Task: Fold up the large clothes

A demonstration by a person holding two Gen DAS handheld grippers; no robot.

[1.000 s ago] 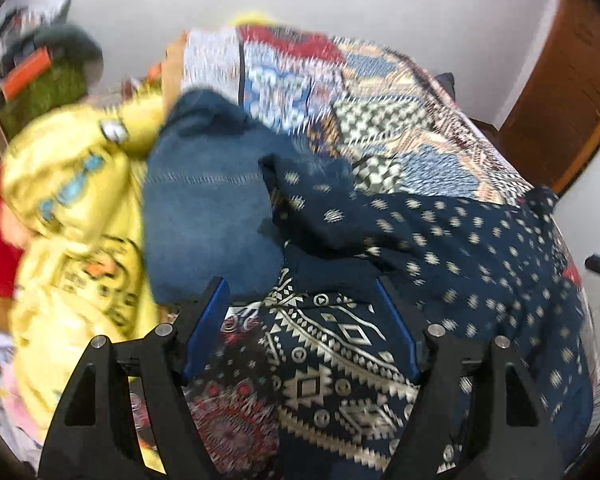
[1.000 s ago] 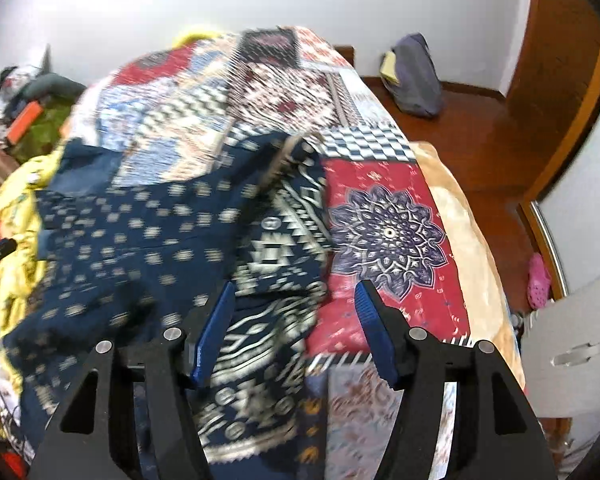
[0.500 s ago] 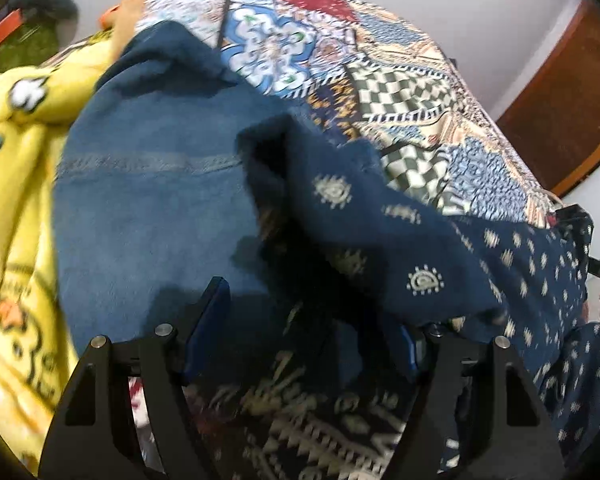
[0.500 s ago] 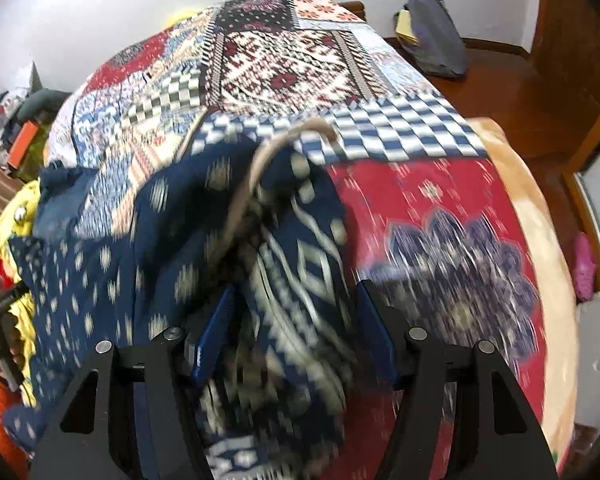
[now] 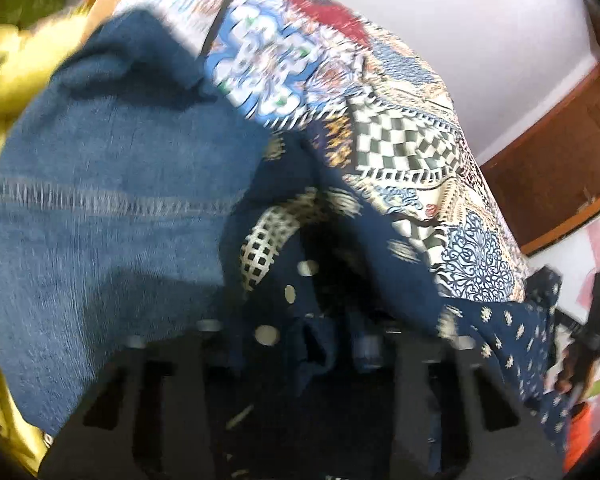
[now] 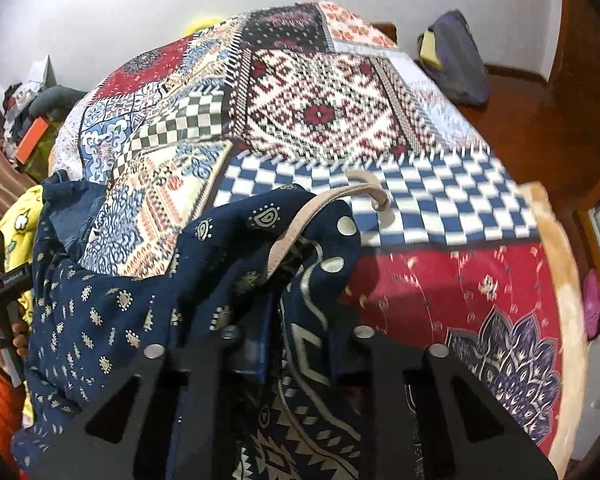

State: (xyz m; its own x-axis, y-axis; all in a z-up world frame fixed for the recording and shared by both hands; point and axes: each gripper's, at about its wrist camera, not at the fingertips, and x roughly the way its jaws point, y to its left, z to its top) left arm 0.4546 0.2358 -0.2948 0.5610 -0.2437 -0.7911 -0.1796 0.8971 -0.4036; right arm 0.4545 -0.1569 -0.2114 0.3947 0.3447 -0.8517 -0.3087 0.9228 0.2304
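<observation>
Left wrist view: a blurred close-up is given, with navy printed garment [image 5: 332, 248] bunched up right against the camera.
Left gripper [image 5: 296, 344]: its black fingers are seen closed in on a fold of the navy cloth; the fingertips are buried in the fabric, so the pads are hidden.
Denim garment [image 5: 112, 208]: a large blue panel with a stitched seam is seen to the left of the navy cloth, touching it; its lower edge is cut off by the gripper body.
Yellow fabric [image 5: 4, 64]: only a smeared strip is shown at the left edge.
Right wrist view: a sharper picture is given, looking along the bed.
Right gripper [image 6: 296, 344]: its fingers are drawn close together with navy cloth pinched between them; the tips are partly covered by folds.
Garment position: the navy cloth is draped over the near left part of the patchwork bedspread [image 6: 320, 116], stretched between the two grippers, with a beige strap [image 6: 300, 228] lying across its top fold.
Other hand: the left gripper's handle is glimpsed at the left edge, mostly cut off.
Background: a dark bag [image 6: 456, 60] is seen on the wooden floor beyond the bed.
</observation>
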